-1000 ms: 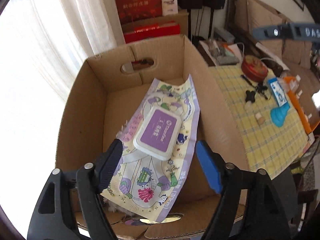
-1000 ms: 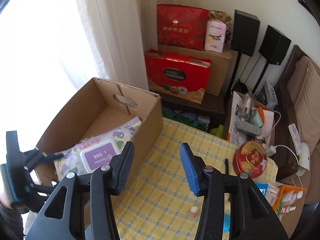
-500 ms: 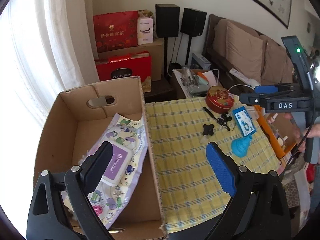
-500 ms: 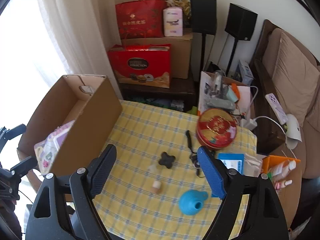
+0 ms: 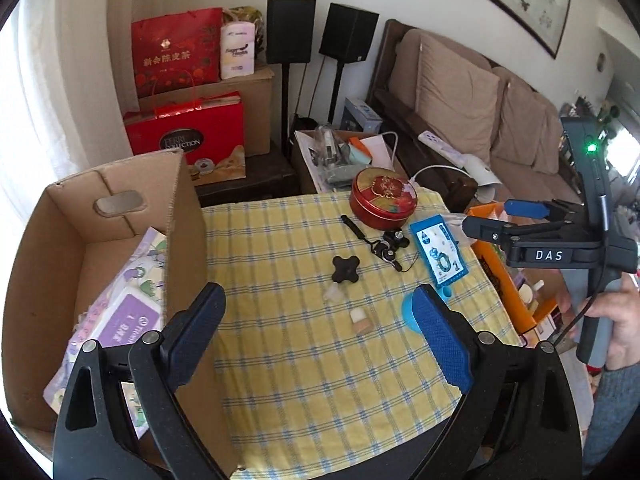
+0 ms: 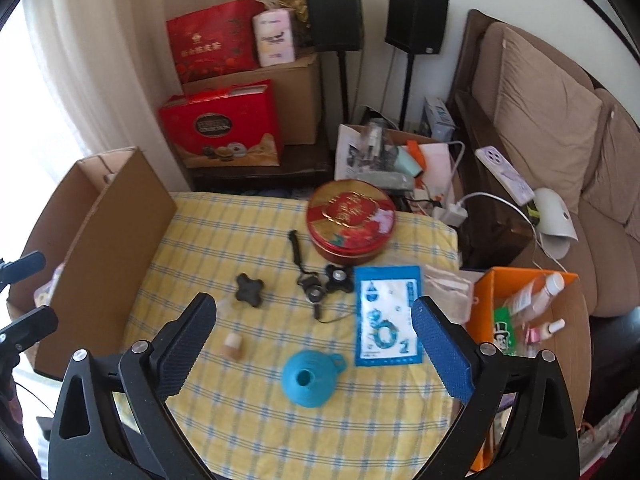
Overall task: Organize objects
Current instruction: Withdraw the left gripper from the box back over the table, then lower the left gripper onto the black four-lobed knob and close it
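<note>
Both grippers gape with nothing between the jaws, left gripper (image 5: 318,332) and right gripper (image 6: 314,344), whose jaws have just been opening, poised over the yellow checked table (image 6: 256,432), wipes pack (image 5: 120,320) lying in the cardboard box (image 5: 48,240), teal funnel (image 6: 310,376) on the cloth.

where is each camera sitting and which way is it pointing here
Left wrist: on the left gripper, looking forward and down over the checked table with the cardboard box at its left; its own open fingers show, plus the right gripper and the hand holding it.
Right wrist: on the right gripper, looking forward and down at the blue funnel; its own open fingers and the left gripper's tips at the left edge show.
Shared: table, box, red tin, blue packet.
</note>
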Demonstrator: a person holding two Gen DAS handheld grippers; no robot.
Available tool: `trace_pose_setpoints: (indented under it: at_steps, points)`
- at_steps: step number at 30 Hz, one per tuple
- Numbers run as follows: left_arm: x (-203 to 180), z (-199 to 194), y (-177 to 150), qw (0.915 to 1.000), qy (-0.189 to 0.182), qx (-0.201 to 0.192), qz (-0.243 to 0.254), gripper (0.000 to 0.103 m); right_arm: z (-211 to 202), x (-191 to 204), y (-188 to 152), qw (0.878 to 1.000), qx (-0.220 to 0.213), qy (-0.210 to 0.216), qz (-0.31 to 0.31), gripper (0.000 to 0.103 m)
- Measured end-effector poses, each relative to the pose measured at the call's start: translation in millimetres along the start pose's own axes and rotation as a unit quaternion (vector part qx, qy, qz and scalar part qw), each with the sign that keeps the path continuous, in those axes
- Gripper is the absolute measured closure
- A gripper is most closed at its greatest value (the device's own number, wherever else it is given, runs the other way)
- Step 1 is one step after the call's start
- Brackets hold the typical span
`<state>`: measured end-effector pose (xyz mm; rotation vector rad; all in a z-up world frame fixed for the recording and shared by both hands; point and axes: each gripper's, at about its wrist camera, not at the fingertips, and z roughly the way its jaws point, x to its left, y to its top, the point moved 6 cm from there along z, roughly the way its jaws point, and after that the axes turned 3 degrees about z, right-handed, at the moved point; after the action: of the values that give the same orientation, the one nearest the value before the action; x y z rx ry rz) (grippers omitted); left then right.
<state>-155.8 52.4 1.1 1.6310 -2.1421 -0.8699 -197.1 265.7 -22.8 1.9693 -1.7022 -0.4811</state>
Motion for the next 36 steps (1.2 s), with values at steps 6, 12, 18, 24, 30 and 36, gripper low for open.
trace_pose_setpoints:
  at_steps: [6,12,18,24,30,36]
  points:
    - [-9,42,-8,0.9998,0.008,0.018,-0.003,0.009,25,-32,-14,0.999,0.013,-0.013,0.027,0.003]
    - [-14,87,-16,0.9989,0.017,0.044,0.004,0.009,50,-58,-25,0.998,0.026,-0.016,0.055,0.003]
    - [-9,119,-16,0.9985,0.005,0.054,-0.009,0.009,75,-77,-31,0.997,0.036,-0.014,0.074,0.003]
    - [-6,144,-9,0.9977,0.000,0.065,-0.018,0.009,104,-87,-36,0.995,0.055,-0.020,0.080,0.003]
    - [-12,167,-1,0.9973,-0.003,0.073,-0.012,0.009,126,-89,-36,0.994,0.066,-0.019,0.081,0.003]
    - [-20,195,0,0.9956,0.012,0.093,-0.002,0.009,136,-91,-33,0.994,0.067,-0.023,0.084,0.003]
